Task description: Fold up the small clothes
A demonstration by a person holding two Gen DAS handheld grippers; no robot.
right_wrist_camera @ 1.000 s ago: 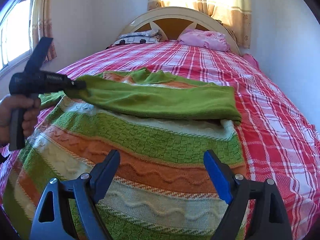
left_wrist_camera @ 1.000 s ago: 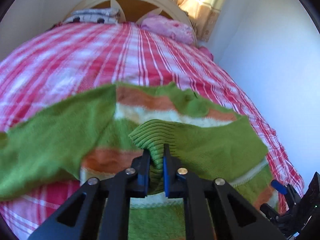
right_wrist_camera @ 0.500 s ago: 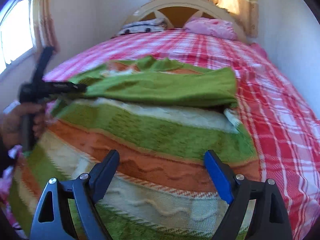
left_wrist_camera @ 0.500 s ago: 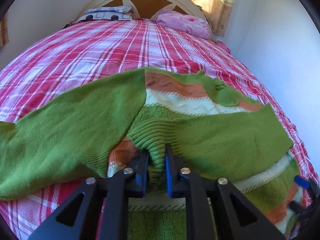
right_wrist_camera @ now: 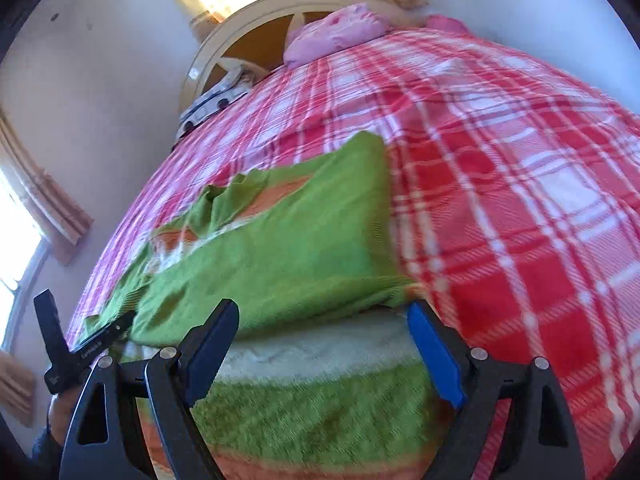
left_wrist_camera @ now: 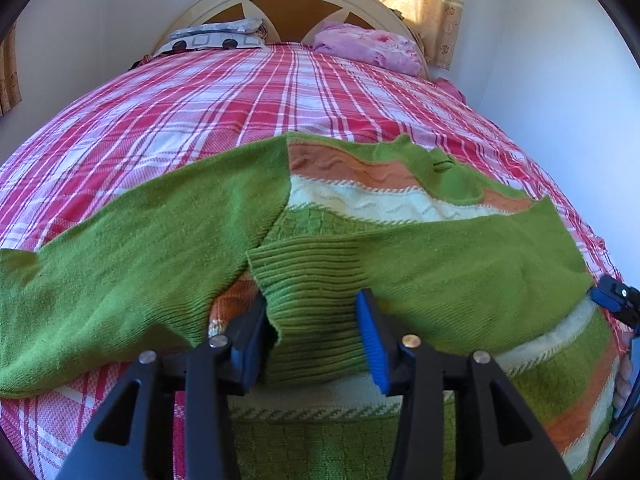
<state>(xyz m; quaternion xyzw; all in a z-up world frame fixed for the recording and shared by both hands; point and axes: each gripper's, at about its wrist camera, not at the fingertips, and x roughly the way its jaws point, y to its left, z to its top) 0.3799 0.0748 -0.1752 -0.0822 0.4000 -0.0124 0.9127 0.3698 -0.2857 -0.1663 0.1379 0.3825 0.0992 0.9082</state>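
left gripper (left_wrist_camera: 316, 332): jaws just opening, ribbed cuff (left_wrist_camera: 312, 280) between, unpinched | right gripper (right_wrist_camera: 324, 344): jaws wide apart, empty, over striped sweater (right_wrist_camera: 320, 392) | sweater flat on plaid bed (left_wrist_camera: 280, 92), one sleeve across chest | risk: cuff snagging on withdrawing pad, undoing fold

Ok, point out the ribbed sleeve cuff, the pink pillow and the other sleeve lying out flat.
ribbed sleeve cuff (left_wrist_camera: 312, 280), left wrist view, middle of the ribbing.
pink pillow (left_wrist_camera: 366, 46), left wrist view, its top face.
other sleeve (left_wrist_camera: 132, 264), left wrist view, mid-length of it.
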